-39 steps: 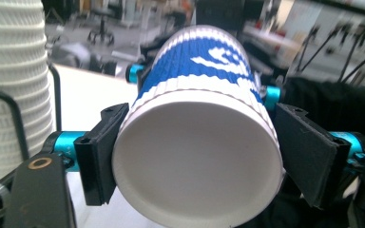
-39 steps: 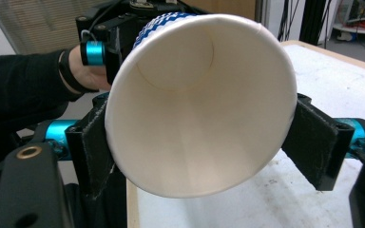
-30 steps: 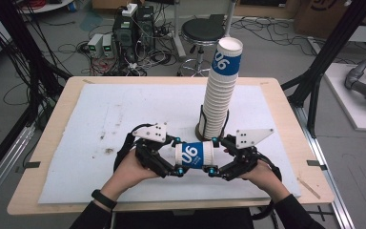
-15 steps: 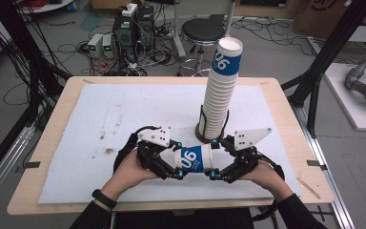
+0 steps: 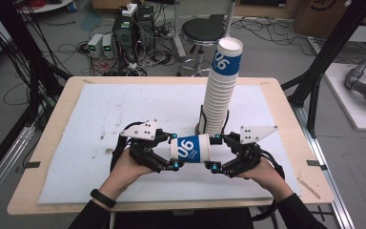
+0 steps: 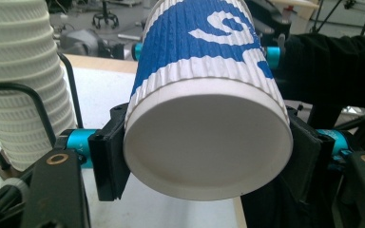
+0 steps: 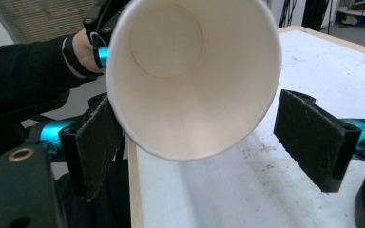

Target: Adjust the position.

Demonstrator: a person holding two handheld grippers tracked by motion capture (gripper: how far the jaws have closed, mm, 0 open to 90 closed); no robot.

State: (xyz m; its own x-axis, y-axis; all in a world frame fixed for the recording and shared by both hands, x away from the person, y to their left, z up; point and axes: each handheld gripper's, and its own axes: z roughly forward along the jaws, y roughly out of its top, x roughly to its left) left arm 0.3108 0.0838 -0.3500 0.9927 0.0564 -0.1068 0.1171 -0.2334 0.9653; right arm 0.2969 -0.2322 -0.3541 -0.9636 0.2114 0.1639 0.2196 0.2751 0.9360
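The left gripper [image 5: 175, 151] squeezes the bottom end of a white and blue ribbed paper cup [image 5: 193, 149] lying sideways above the bench [image 5: 43, 193], while the right gripper [image 5: 215, 153] has just been opening, its pads off the rim.

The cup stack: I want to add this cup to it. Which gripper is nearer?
Right. The right gripper sits just below the foot of the cup stack; the left gripper, shut on the cup, is farther off.
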